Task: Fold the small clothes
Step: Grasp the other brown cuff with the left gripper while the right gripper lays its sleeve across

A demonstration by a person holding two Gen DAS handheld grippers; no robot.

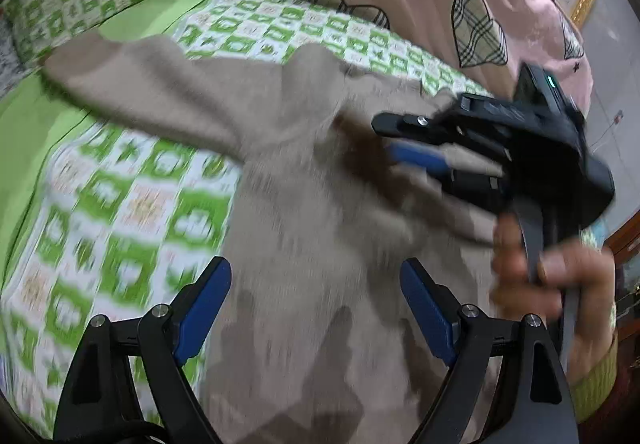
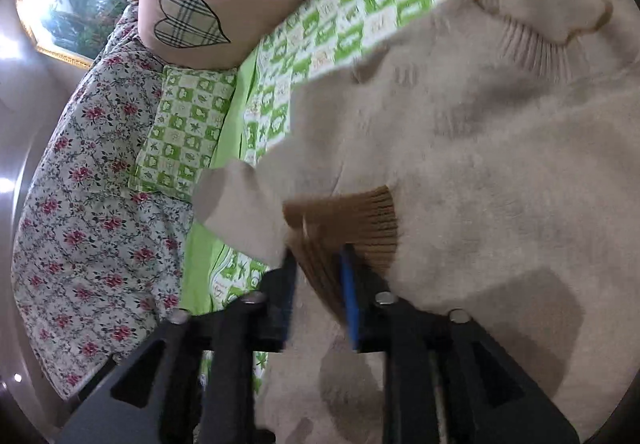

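Beige fuzzy knit sweater (image 2: 500, 172) lies rumpled on the green checked bedsheet (image 1: 120, 196). Right tool (image 2: 320, 284), angled downward, stands narrow around its brown ribbed cuff (image 2: 352, 220); left tool (image 1: 316, 304) gapes wide, holding nothing.

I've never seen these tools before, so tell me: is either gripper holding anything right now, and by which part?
The right gripper has the beige sweater by its brown ribbed cuff, though its grip looks loose. The left gripper is open, holding nothing.
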